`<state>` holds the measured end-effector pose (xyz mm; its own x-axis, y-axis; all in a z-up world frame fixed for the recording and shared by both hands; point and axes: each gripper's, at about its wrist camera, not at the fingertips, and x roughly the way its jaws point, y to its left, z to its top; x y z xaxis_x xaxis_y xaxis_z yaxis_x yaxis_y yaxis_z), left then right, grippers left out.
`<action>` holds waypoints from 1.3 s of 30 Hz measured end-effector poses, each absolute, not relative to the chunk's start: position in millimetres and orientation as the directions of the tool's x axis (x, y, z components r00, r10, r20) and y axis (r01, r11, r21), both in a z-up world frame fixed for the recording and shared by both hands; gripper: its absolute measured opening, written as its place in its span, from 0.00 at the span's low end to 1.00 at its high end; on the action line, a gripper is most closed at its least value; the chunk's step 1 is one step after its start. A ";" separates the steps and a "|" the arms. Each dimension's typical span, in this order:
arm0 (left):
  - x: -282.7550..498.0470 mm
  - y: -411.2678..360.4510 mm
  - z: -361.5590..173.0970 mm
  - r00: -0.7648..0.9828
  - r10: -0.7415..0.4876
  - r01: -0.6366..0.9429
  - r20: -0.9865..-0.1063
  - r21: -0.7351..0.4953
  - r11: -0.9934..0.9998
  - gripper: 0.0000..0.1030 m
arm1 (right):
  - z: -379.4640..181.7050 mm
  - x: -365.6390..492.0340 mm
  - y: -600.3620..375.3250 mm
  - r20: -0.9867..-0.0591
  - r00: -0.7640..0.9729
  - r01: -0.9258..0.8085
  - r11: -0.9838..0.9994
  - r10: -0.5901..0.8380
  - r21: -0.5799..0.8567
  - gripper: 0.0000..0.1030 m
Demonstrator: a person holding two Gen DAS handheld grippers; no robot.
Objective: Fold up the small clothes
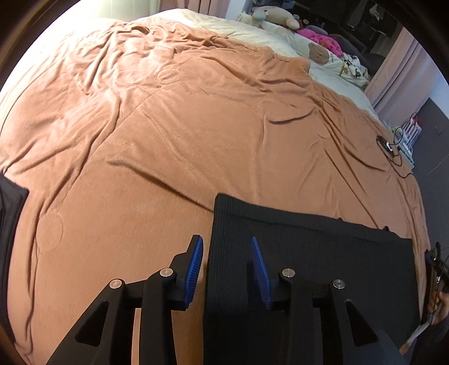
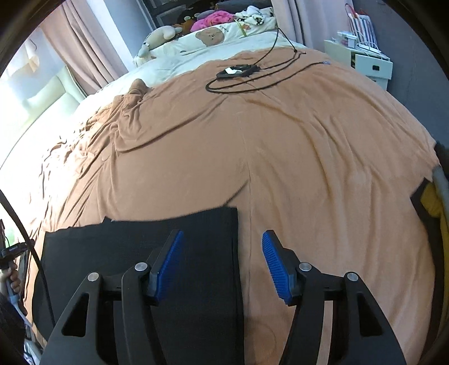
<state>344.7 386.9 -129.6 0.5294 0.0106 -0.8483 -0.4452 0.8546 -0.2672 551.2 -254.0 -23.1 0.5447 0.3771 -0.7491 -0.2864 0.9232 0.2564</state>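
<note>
Black ribbed garment (image 1: 308, 252) lies flat and folded on the brown blanket (image 1: 168, 140) of the bed, near its front edge, straight-edged on its far side and at both ends. Left tool (image 1: 226, 247) hangs over the garment's left end with its blue pads (image 1: 193, 275) spread: one finger is over the blanket, the other over the cloth, and the cloth edge runs between them without being pinched. Right tool (image 2: 222, 241) stands likewise at the garment's right end, pads (image 2: 276, 269) parted, straddling the edge and gripping nothing. Further up the blanket, well apart from the garment, lies a small black device (image 2: 237, 70) with a looped cable (image 2: 247, 84). Pillows with a bear print (image 2: 209, 36), plush toys (image 2: 157, 36) and a pink bundle (image 2: 213, 18) occupy the bed head. A white bedside cabinet (image 2: 370, 64) stands beside the bed. Dark cloth (image 1: 11, 213) sits at the left margin of the left view; yellow fabric (image 2: 433, 202) shows at the right margin of the right view. The blanket around the garment is wrinkled.
</note>
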 end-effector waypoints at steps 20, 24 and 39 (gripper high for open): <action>218.5 348.0 -127.8 0.562 -0.041 -0.472 -0.826 -0.362 0.804 0.51 | -20.0 443.9 -302.7 -0.760 0.492 -0.254 0.905 0.424 0.341 0.55; 195.4 338.2 -135.4 0.556 -0.058 -0.481 -0.829 -0.378 0.791 0.51 | -24.8 421.6 -310.2 -0.755 0.481 -0.241 0.895 0.447 0.376 0.71; 123.7 310.7 -158.2 0.588 -0.136 -0.519 -0.797 -0.501 0.693 0.57 | -43.1 349.4 -332.7 -0.728 0.514 -0.141 0.882 0.453 0.449 0.76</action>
<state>123.7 310.7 -158.2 0.5880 -0.1358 -0.7974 -0.5188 0.6931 -0.5005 349.4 -332.7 -43.1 0.5144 0.4529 -0.7282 -0.1411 0.8823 0.4490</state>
